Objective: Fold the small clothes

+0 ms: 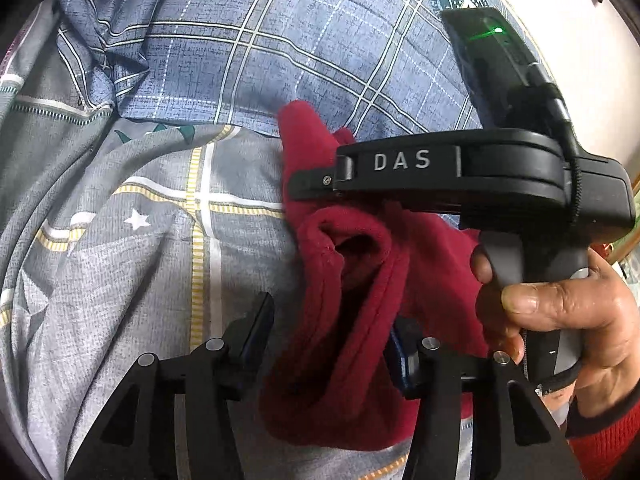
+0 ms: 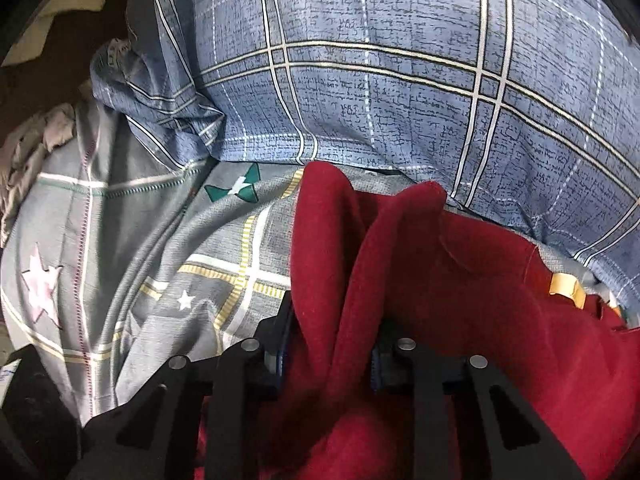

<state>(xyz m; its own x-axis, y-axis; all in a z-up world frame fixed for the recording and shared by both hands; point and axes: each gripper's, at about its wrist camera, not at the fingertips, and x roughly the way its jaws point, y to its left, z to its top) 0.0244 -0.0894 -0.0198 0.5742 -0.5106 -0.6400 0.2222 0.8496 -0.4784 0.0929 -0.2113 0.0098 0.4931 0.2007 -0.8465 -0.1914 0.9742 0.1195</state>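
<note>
Red fleece garment [image 1: 360, 280] lies bunched on the grey star-print bedsheet [image 1: 140, 240], against the blue plaid pillow [image 2: 400, 80]. Left gripper [image 1: 332, 332]: jaws apart, cloth fold between, apparently unpinched. Right gripper [image 2: 330, 340]: clamped on a raised fold of the garment.

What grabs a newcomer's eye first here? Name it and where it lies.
The dark red garment stands out, bunched on the grey star-print sheet just below the blue checked bedding. Its folds run up between the fingers of the right gripper. The left gripper has cloth in its gap too.
</note>
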